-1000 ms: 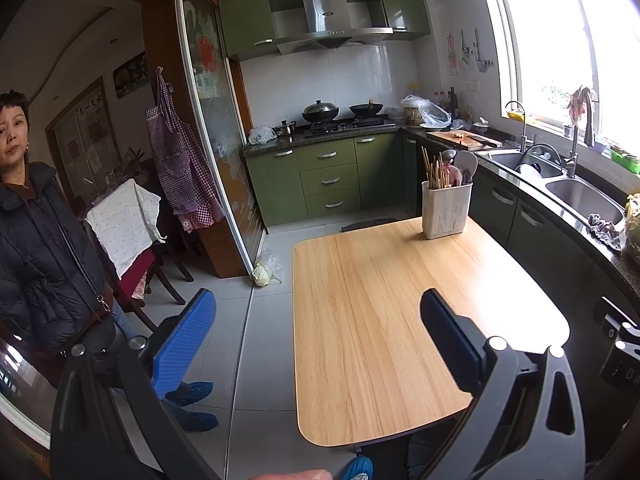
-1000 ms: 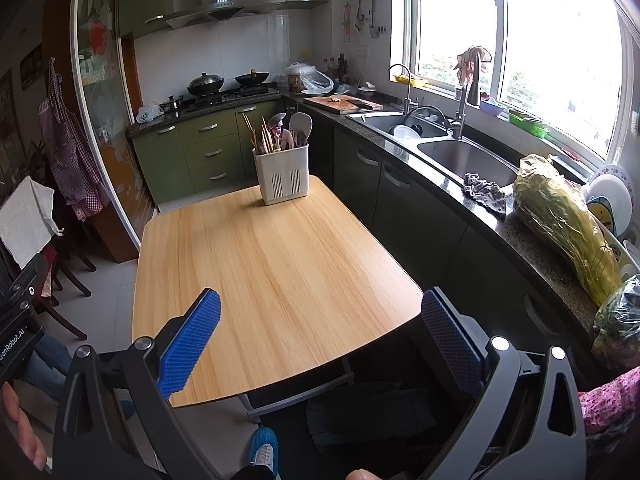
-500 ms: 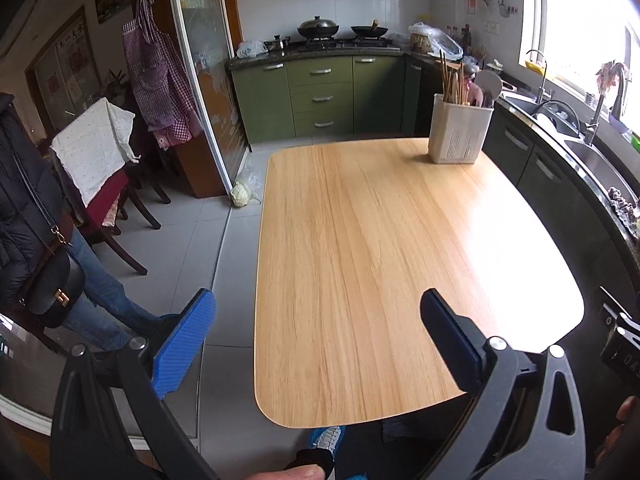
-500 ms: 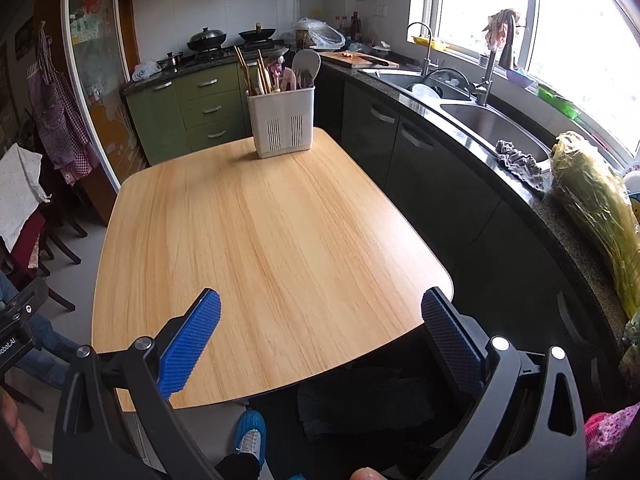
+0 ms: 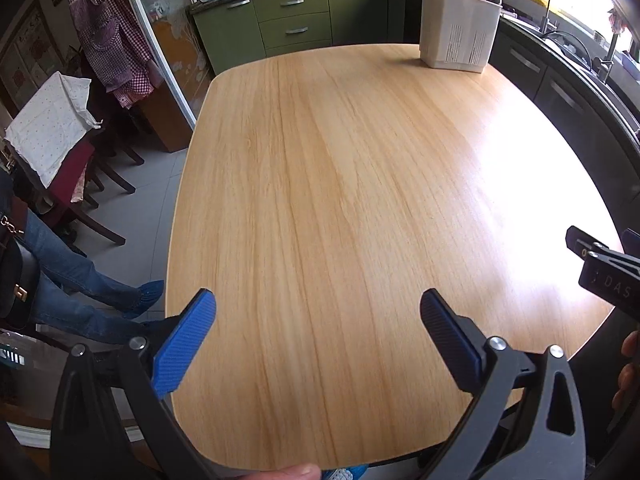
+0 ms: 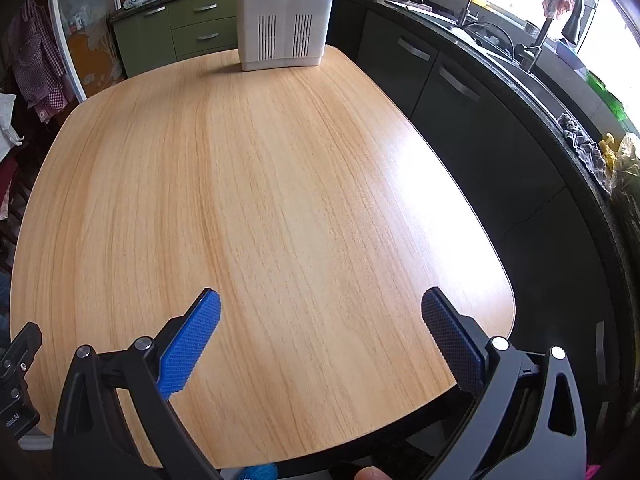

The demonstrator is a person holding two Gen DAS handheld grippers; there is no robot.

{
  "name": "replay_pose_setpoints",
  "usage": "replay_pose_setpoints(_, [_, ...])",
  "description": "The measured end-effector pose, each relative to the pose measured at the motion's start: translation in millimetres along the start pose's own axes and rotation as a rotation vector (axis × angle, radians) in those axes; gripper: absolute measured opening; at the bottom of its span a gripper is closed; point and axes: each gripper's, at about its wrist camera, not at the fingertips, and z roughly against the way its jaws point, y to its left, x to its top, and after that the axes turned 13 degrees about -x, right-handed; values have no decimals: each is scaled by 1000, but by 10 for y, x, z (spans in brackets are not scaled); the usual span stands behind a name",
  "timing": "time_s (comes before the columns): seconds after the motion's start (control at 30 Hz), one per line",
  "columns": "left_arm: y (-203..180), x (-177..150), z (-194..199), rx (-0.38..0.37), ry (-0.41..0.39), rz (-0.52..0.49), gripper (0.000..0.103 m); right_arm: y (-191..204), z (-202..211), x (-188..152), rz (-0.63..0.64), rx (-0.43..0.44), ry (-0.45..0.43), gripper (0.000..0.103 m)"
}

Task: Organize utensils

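Note:
A white slotted utensil holder (image 5: 458,36) stands at the far right corner of the wooden table (image 5: 340,200); chopsticks and spoon ends stick out of its top. In the right wrist view the holder (image 6: 285,36) stands straight ahead at the far edge of the table (image 6: 260,208). My left gripper (image 5: 318,306) is open and empty, over the near part of the table. My right gripper (image 6: 320,304) is open and empty, over the near edge. The utensils' tops are cut off by the frame.
A dark counter with a sink (image 6: 492,40) and faucet runs along the right. Green cabinets (image 5: 296,24) stand behind the table. A chair with a white cloth (image 5: 48,124) and a person's legs (image 5: 80,280) are on the left. The other gripper's body (image 5: 608,276) shows at right.
Both grippers have moved forward and tilted down over the table. The utensil holder looks nearer and larger. Both grippers stayed open and empty.

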Motion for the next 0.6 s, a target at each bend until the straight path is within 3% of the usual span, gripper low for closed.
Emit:
replay_pose_setpoints(0.13, [-109, 456, -286, -25, -24, -12, 97, -106, -394, 414, -17, -38, 30, 99])
replay_pose_setpoints(0.3, [-112, 1260, -483, -39, -95, -11, 97, 25, -616, 1138, -7, -51, -15, 99])
replay_pose_setpoints(0.43, [157, 1829, -569, -11, -142, 61, 97, 349, -643, 1688, 27, 23, -73, 99])
replay_pose_setpoints(0.6, [535, 2070, -584, 25, -151, 139, 97, 713, -541, 2178, 65, 89, -133, 99])
